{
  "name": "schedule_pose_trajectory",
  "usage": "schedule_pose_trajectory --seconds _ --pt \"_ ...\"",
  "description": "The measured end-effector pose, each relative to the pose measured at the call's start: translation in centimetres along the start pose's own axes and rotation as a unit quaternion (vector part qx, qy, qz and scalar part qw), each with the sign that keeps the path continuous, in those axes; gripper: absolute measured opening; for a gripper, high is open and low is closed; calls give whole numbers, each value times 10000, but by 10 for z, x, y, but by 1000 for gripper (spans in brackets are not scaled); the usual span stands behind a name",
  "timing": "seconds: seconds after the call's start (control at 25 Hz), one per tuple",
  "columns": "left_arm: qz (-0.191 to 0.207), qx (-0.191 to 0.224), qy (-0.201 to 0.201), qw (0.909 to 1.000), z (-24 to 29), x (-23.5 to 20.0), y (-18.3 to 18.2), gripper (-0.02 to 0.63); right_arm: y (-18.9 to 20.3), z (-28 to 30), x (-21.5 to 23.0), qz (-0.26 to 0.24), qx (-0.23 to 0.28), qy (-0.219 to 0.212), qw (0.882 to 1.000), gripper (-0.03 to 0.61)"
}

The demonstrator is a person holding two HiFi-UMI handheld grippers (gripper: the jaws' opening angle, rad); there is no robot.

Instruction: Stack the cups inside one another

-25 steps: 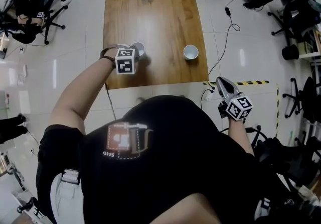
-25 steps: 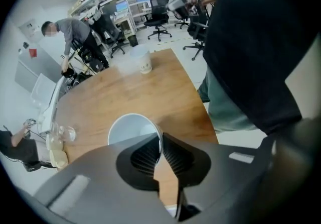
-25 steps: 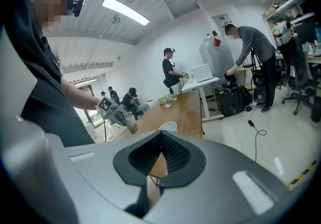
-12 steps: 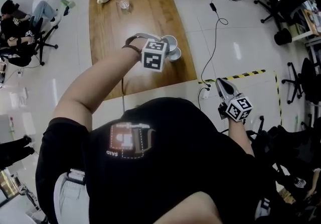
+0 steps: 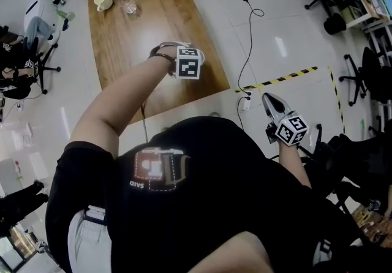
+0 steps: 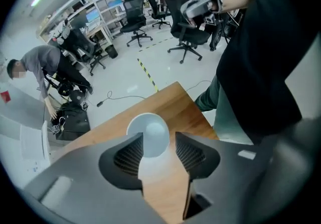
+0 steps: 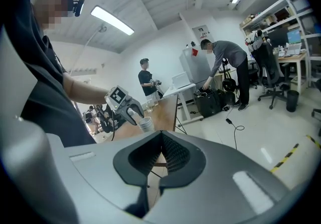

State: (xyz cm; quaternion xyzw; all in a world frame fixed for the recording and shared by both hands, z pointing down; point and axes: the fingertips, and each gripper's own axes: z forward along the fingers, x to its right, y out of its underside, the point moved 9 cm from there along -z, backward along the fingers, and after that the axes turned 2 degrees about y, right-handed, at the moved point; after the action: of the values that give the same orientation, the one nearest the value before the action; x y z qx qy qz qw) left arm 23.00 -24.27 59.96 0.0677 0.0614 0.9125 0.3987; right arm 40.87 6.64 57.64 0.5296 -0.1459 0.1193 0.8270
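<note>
1 white cup (image 6: 148,135) sits within the left claw (image 6: 159,135), jaws just opened apart.

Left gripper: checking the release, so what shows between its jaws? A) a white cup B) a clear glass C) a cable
A: the left gripper, its jaws just opened wide, has the white cup between them on the wooden table, pads not pressing it.

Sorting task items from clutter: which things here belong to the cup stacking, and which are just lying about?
Job: white cups; left tool, jaws just opened around them; wooden table.
Lying about: two cream mugs, glasses at the table's far end.
</note>
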Motion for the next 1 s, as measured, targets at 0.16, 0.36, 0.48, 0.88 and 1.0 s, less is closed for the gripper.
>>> schedule_pose_trajectory --seconds 0.16,0.36,0.48,0.88,1.0 --pt "-819 1134 -724 9875 -65 5 15 183 -22 16 -8 -207 132 -212 9995 14" --pt "-2785 3022 -1538 8986 -146 59 99 178 -67 73 -46 -779 246 -881 9928 14" --pt "-3759 3995 -2071 8101 -167 112 160 148 -90 119 -75 -1089 179 -1412 9838 14" --pt "-5627 5319 -3258 5425 -150 258 242 2 -108 217 -138 -1380 -180 -2336 9623 14" --pt "-5722 5346 -3378 5222 -135 282 262 2 -93 238 -161 -1363 -280 -2416 9604 14"
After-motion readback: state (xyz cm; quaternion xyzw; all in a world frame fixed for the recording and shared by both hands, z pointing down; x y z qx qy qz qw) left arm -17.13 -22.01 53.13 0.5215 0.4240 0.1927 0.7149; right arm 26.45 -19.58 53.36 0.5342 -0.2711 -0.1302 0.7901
